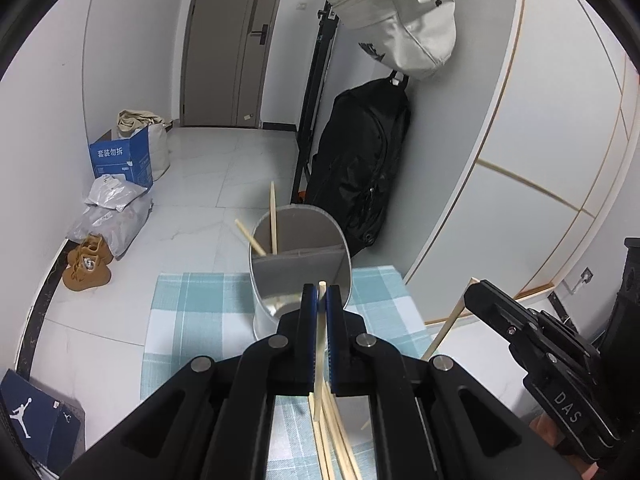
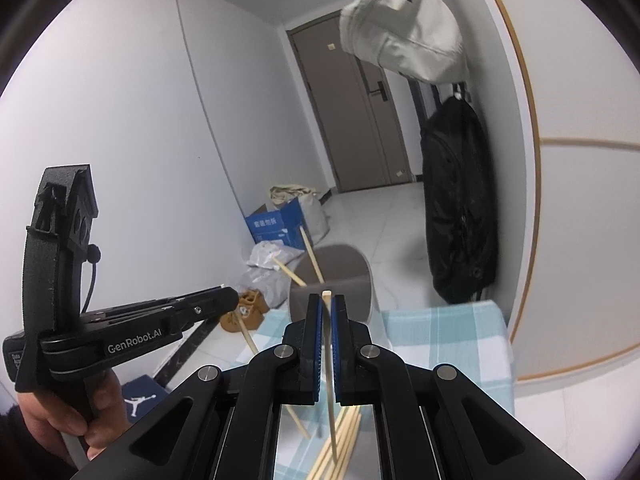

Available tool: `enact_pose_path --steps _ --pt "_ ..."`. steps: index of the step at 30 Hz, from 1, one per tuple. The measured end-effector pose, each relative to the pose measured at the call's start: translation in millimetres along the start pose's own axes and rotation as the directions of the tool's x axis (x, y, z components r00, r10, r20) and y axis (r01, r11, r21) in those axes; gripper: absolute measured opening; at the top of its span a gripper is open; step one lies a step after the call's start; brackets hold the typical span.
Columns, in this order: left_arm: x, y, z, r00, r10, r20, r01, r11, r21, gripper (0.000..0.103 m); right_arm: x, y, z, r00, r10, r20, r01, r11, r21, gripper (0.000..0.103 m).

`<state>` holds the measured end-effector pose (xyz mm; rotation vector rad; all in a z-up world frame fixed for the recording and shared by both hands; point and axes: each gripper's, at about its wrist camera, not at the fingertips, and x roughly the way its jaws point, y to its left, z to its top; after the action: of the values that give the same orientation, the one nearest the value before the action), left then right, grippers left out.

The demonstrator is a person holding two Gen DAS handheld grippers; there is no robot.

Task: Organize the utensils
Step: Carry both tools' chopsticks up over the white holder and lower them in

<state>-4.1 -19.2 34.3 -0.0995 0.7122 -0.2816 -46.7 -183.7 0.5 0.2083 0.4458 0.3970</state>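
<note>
Your left tongs (image 1: 319,300) and right tongs (image 2: 327,308) each pinch 1 chopstick (image 1: 319,344) upright, tip aimed ahead at the divided holder (image 1: 300,256) for dropping in.

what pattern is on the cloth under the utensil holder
A light blue and white plaid cloth, shown best in the left wrist view.

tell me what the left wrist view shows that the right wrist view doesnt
Only the left wrist view shows the open Jordan shoebox lid on the floor and the holder's inner divider from above. Only the right wrist view shows the person's hand gripping the left gripper. Both show the right gripper, each shut on a chopstick, two chopsticks already in the holder, loose chopsticks and the checked cloth.
</note>
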Motion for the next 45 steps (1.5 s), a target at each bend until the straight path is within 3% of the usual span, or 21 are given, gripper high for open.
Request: enact_pose_path --steps 13,26,38,45 --pt "-12 10 66 0.997 -0.025 0.070 0.030 0.997 -0.069 0.000 10 8 83 0.999 0.024 0.040 -0.022 0.999 -0.042 0.004" --pt "0 33 121 0.989 -0.021 0.148 0.040 0.992 -0.123 0.000 58 22 153 0.997 0.049 0.067 -0.040 0.992 -0.123 0.004" --pt "45 71 125 0.989 -0.048 0.138 0.081 0.967 -0.241 0.000 115 29 153 0.998 0.040 0.038 -0.031 0.973 -0.227 0.004" --pt "62 73 118 0.989 -0.048 0.137 0.078 0.972 -0.220 0.000 139 27 136 0.999 0.040 -0.004 -0.040 0.966 -0.255 0.003"
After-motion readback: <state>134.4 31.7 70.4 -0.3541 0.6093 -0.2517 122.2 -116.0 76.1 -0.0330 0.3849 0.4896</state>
